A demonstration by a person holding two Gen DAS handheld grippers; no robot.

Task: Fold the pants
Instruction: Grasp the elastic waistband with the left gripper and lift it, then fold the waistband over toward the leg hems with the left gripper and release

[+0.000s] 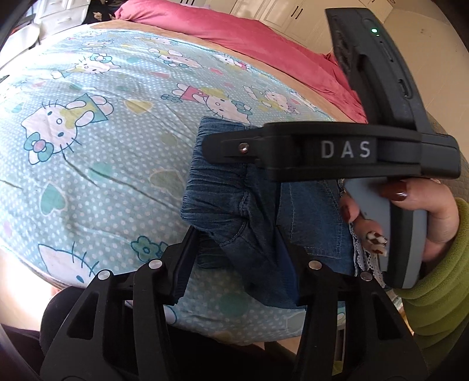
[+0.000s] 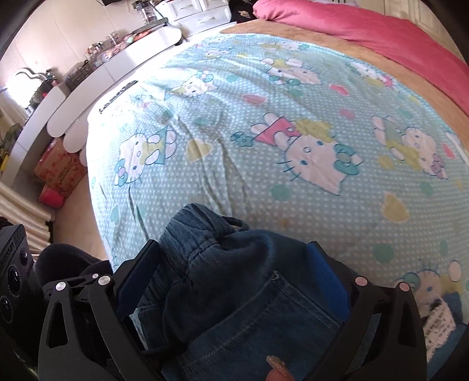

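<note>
A pair of small blue denim pants (image 1: 234, 199) lies folded in a bundle near the front edge of the bed, elastic waistband to the left. My left gripper (image 1: 237, 258) has its jaws wide apart around the lower part of the bundle. The right gripper's body crosses above the pants in the left wrist view (image 1: 337, 149), held by a hand with painted nails. In the right wrist view my right gripper (image 2: 231, 269) also stands wide, with the denim pants (image 2: 234, 293) bunched between its blue pads; I cannot tell whether they pinch the cloth. A lace hem shows at the right (image 1: 363, 255).
The bed carries a light blue cat-print blanket (image 2: 263, 132) and a pink quilt (image 2: 366, 26) at the far side. A white scalloped shelf with clutter (image 2: 88, 76) and a red box (image 2: 58, 170) stand left of the bed. My dark-clothed knee is below the bed edge (image 1: 64, 307).
</note>
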